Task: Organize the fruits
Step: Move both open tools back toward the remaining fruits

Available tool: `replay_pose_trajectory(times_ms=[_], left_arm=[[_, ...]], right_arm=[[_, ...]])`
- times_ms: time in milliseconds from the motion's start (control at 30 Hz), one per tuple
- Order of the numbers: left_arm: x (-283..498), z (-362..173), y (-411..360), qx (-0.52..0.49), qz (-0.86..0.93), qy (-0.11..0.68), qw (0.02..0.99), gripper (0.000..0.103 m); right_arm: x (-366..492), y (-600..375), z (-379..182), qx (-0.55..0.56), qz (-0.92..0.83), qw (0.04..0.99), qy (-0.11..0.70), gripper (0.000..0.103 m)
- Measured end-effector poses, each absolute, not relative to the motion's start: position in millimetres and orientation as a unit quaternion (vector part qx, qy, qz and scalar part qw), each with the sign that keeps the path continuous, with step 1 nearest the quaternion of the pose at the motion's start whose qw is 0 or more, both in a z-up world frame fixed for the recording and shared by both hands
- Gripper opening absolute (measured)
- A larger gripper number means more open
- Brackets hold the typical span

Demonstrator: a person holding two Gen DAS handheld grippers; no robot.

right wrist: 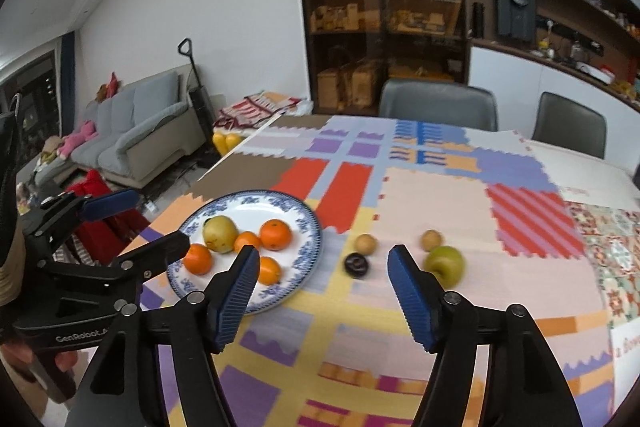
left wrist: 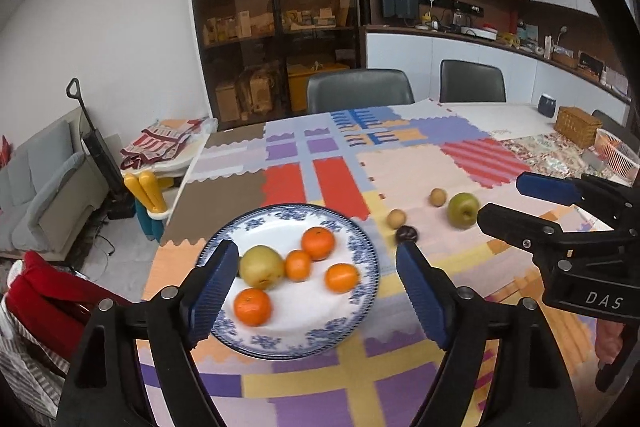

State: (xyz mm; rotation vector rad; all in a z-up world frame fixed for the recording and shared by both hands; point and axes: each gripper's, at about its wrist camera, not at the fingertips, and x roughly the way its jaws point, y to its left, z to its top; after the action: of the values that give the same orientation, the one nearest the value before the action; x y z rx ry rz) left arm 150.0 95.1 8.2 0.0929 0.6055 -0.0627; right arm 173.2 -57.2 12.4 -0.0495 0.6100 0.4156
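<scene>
A blue-and-white plate (left wrist: 362, 247) (right wrist: 308, 231) holds several oranges (left wrist: 318, 243) (right wrist: 275, 234) and a yellow pear (left wrist: 262, 266) (right wrist: 219, 233). To its right on the tablecloth lie a dark plum (left wrist: 407, 234) (right wrist: 357, 265), two small brown fruits (left wrist: 396, 218) (left wrist: 438, 197) (right wrist: 365, 243) (right wrist: 431, 239) and a green apple (left wrist: 463, 209) (right wrist: 445, 263). My left gripper (left wrist: 316, 279) is open above the plate and empty. My right gripper (right wrist: 320, 279) is open above the cloth near the plum and empty; it also shows in the left wrist view (left wrist: 500, 201).
The table has a patchwork cloth (left wrist: 420, 171). Two grey chairs (left wrist: 358, 91) (left wrist: 472, 81) stand at the far side. A wicker basket (left wrist: 578, 125), a pink basket (left wrist: 616, 155) and a dark jar (left wrist: 547, 104) stand at the far right. A sofa (right wrist: 132, 131) stands left.
</scene>
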Motion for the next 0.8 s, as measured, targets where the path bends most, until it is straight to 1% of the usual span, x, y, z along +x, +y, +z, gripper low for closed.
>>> replay_pose_trajectory(times_ms=[233, 300, 800], left_arm=[[146.7, 11.2, 68.8, 0.036, -0.037, 0.296, 0.954, 0.082], [149.5, 11.0, 60.4, 0.039, -0.04, 0.295, 0.954, 0.082], [181.6, -13.7, 22.6, 0.054, -0.077, 0.286, 0.954, 0.083]], right_arm=[[160.2, -87.1, 20.7, -0.023, 0.179, 0.942, 0.282, 0.068], [159.1, -95.3, 21.5, -0.023, 0.172, 0.945, 0.277, 0.073], [185.9, -137.4, 1.3, -0.02, 0.141, 0.946, 0.291, 0.073]])
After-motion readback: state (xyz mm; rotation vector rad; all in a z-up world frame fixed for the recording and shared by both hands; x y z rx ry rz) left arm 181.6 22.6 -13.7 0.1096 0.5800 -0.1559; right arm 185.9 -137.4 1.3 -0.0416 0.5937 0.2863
